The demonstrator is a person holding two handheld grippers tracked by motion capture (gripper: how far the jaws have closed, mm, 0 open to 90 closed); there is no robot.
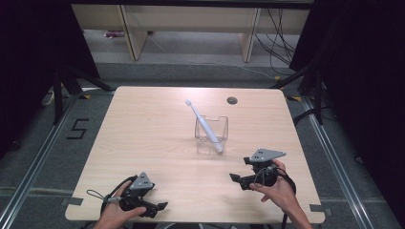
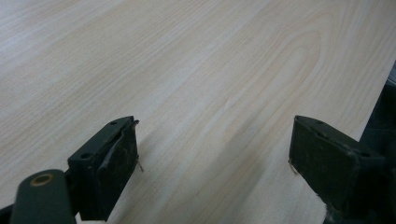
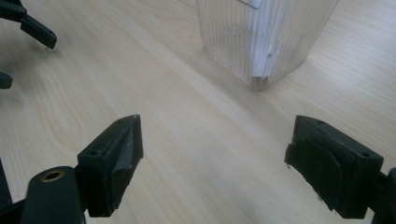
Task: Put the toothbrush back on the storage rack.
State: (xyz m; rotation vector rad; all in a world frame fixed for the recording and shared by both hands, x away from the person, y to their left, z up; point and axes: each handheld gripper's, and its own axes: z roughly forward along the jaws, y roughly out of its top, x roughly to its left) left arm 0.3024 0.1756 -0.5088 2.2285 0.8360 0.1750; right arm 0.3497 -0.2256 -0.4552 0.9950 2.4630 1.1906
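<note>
A clear ribbed plastic cup [image 1: 211,134] stands upright near the middle of the wooden table [image 1: 143,138]. A white toothbrush [image 1: 203,124] leans in it, bristle end up and to the far left. My left gripper [image 1: 160,208] rests low at the near left edge, open, jaws wide apart over bare wood [image 2: 215,135]. My right gripper [image 1: 237,180] sits near the front right, open, with nothing between its jaws. In the right gripper view the cup [image 3: 261,37] stands just beyond the jaws, and the left gripper's jaw tips [image 3: 28,28] show at the top left.
A round cable hole [image 1: 232,100] sits at the table's far edge. Beyond the table are wooden furniture legs [image 1: 133,33] and cables [image 1: 279,43] on the floor. A "5" mark [image 1: 78,129] lies on the floor at left.
</note>
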